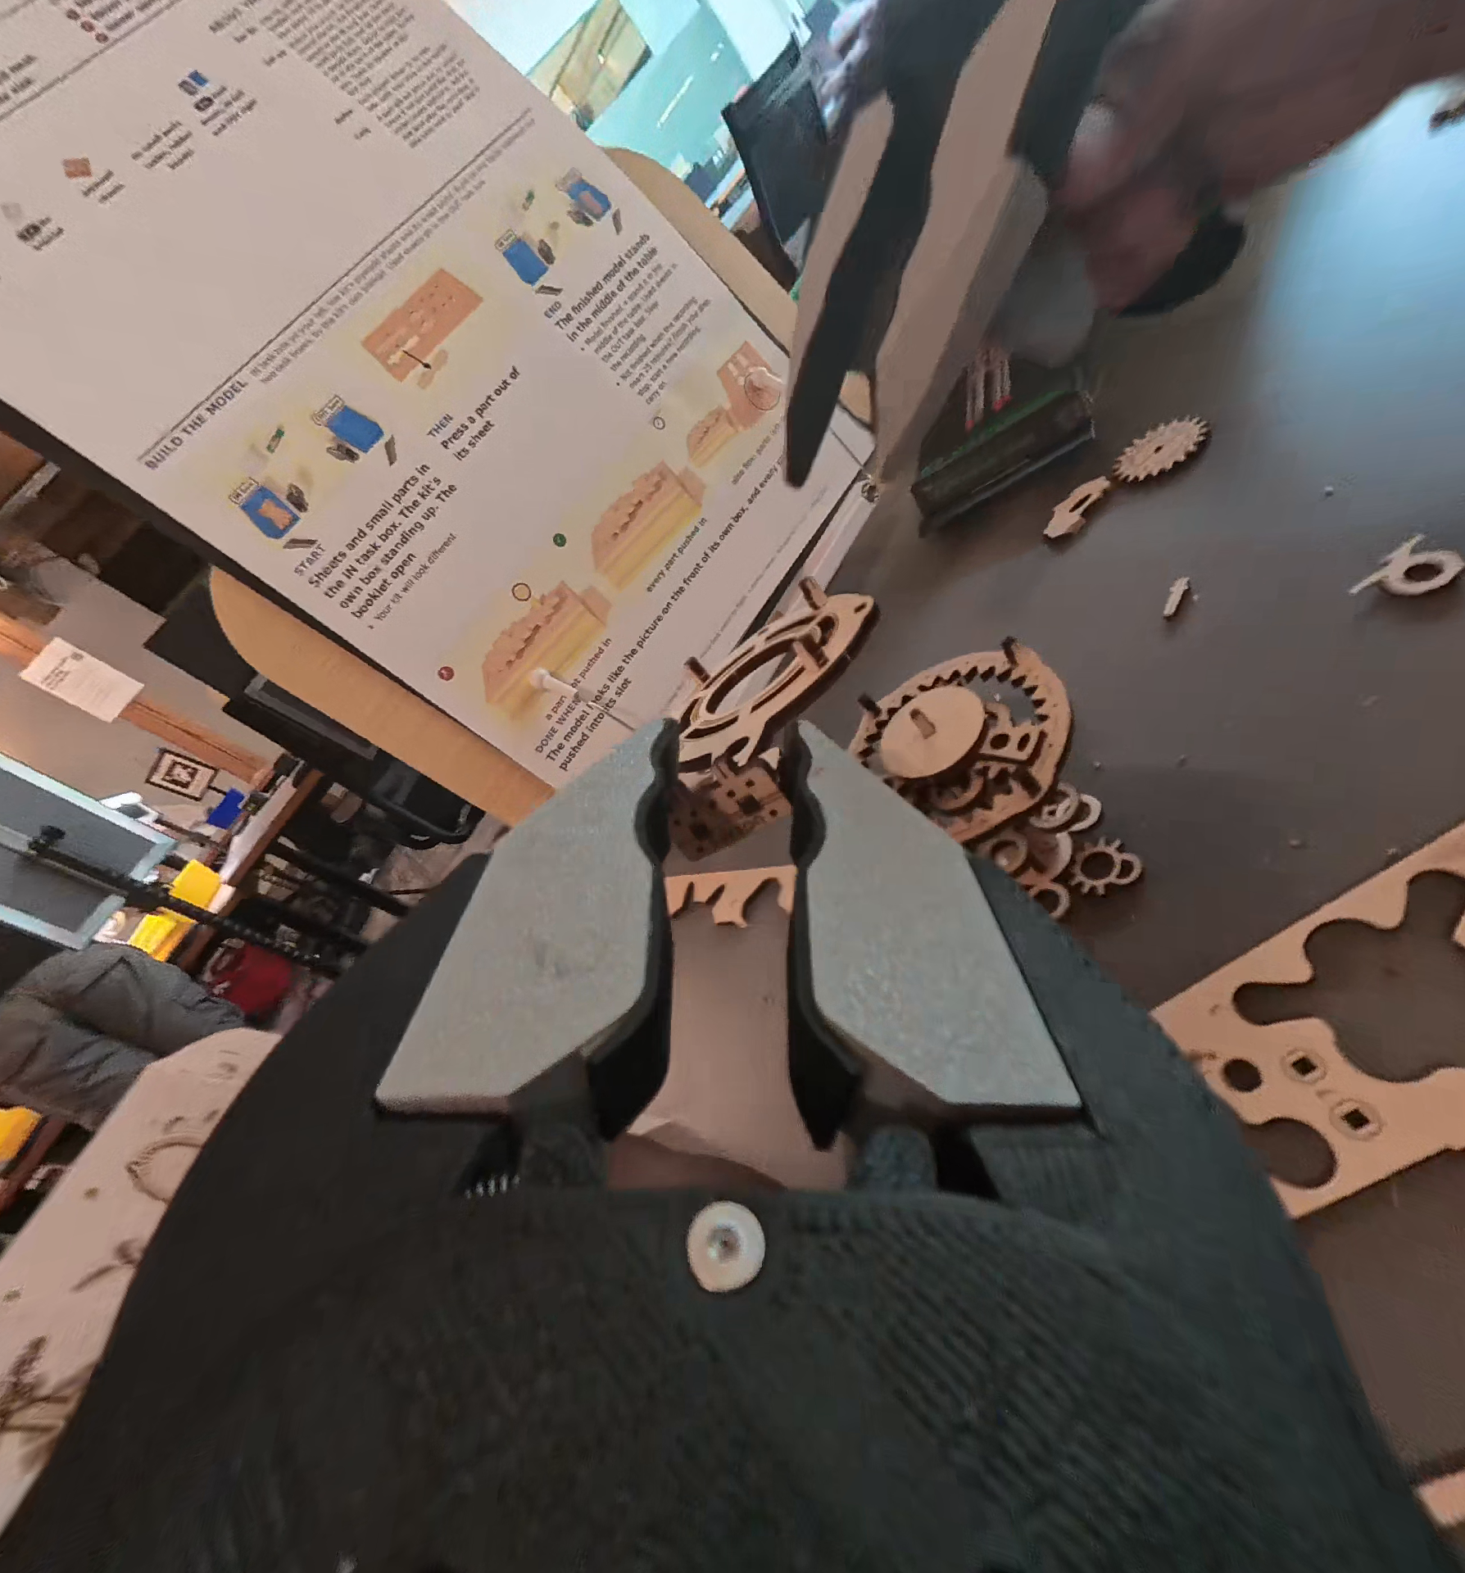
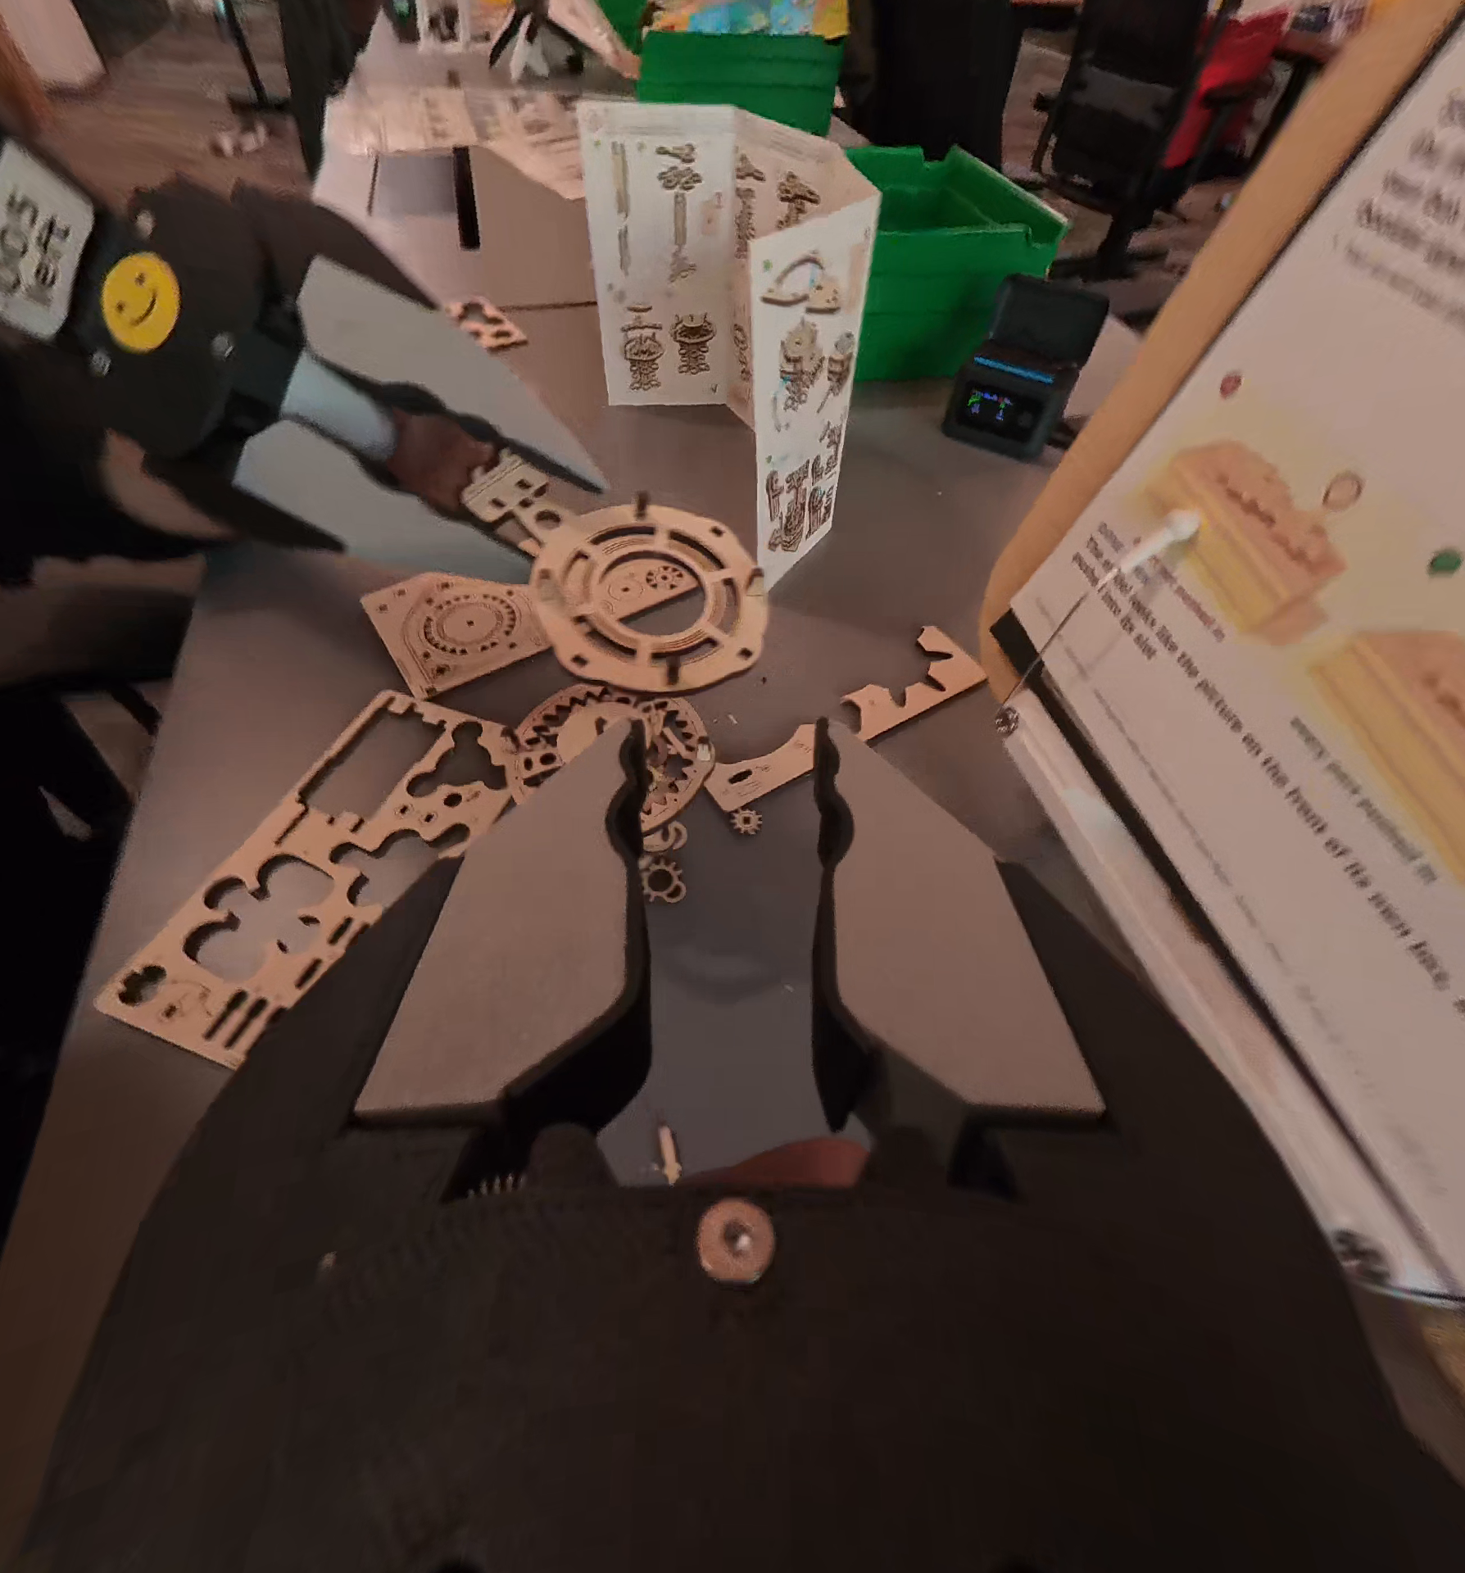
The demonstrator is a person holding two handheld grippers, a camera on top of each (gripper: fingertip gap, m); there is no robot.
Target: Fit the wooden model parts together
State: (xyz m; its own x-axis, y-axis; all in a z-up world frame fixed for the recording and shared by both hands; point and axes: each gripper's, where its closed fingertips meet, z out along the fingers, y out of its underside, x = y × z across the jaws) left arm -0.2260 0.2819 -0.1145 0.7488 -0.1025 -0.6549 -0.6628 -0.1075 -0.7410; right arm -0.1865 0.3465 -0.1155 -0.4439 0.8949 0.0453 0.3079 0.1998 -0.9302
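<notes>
Wooden ring plate (image 2: 651, 606) with its stem was held off the table at the stem end by the left tongs (image 1: 729, 757) — pinched shut on that small slotted stem, the plate jutting forward beyond the tips. Just below and nearer the right tongs (image 2: 725, 749) lay the gear assembly (image 2: 618, 749) on the grey table (image 2: 882, 528). The right tongs hung spread and empty right over that assembly, so they seemed the nearer pair for steadying it. The plate's long axis ran from stem toward the folded booklet (image 2: 746, 340) — roughly level. Punched-out sheets (image 2: 286, 885) lay left; the poster board (image 2: 1265, 638) stood right.
</notes>
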